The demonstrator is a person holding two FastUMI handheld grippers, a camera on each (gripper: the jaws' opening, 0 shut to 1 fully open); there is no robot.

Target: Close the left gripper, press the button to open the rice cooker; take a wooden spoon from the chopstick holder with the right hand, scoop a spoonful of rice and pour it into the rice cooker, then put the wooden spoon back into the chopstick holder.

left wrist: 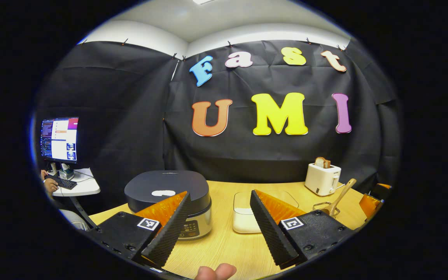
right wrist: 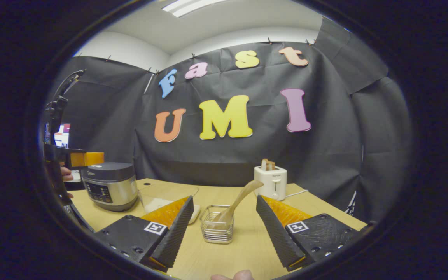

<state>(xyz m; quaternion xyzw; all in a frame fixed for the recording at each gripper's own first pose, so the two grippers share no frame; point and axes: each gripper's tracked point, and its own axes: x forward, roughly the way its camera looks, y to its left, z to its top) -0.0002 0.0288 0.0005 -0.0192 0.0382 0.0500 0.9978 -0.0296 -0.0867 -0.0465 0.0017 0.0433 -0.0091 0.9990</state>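
The rice cooker (left wrist: 169, 194) (right wrist: 109, 186) stands on the wooden table with its dark lid shut. A clear container of white rice (left wrist: 247, 217) (right wrist: 161, 200) sits to its right. Beyond that, a wire chopstick holder (right wrist: 217, 223) (left wrist: 327, 208) keeps a wooden spoon (right wrist: 237, 202) (left wrist: 342, 194) leaning up to the right. My left gripper (left wrist: 220, 217) is open, near the table's front, with the cooker behind its left finger. My right gripper (right wrist: 224, 229) is open too, and the holder stands between its fingers farther ahead. The left gripper (right wrist: 86, 158) also appears at the far left of the right gripper view.
A white toaster (left wrist: 322, 179) (right wrist: 270, 182) with bread in it stands at the back right of the table (left wrist: 224, 245). A side desk (left wrist: 80, 186) with a monitor (left wrist: 59, 139) and a keyboard, a person's hand on it, is off to the left.
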